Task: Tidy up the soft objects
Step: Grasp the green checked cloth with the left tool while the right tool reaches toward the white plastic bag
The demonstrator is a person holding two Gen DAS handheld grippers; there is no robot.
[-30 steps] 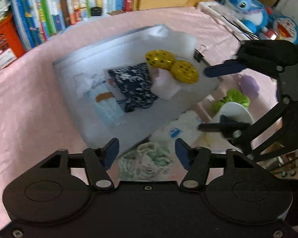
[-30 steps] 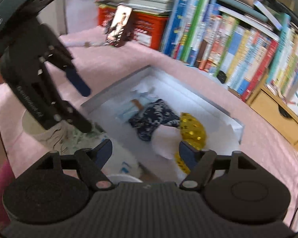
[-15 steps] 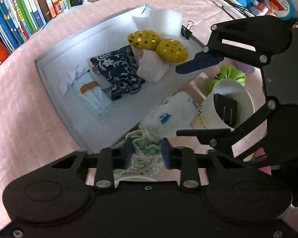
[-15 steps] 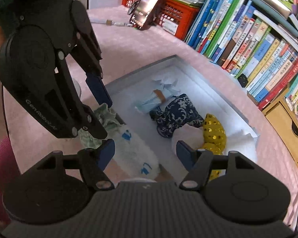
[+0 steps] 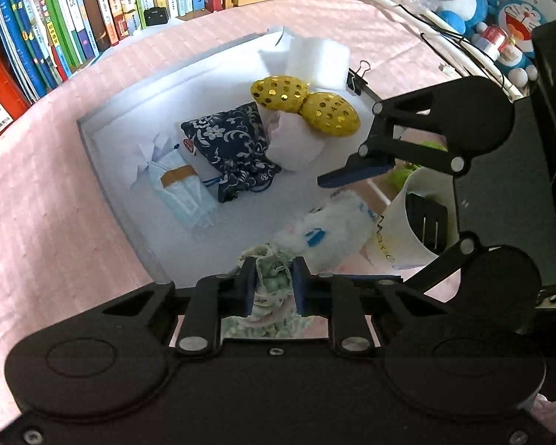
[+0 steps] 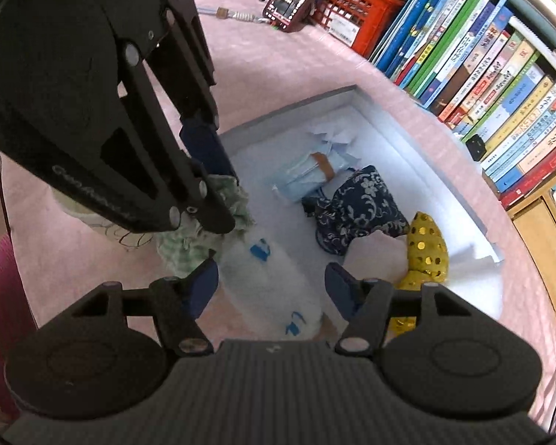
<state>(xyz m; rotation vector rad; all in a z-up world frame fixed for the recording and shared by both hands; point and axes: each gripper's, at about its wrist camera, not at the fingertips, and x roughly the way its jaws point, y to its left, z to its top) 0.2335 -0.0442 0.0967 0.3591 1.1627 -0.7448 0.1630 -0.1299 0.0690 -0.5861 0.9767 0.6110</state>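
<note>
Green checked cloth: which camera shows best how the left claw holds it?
The left wrist view: the green checked cloth sits pinched between the left claw pads, which have just been closing. The right wrist view shows the cloth from the side, partly hidden behind that claw.

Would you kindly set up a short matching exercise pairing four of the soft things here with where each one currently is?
Things:
1. green frilly cloth
2. white fluffy toy
3. navy floral pouch
4. gold sequin bow

Places:
A. in the white tray, beside the blue face masks
B. clamped in the left gripper
C. near the white foam block
D. between the right gripper's open jaws

Pairs: 1-B, 2-D, 3-A, 4-C
</note>
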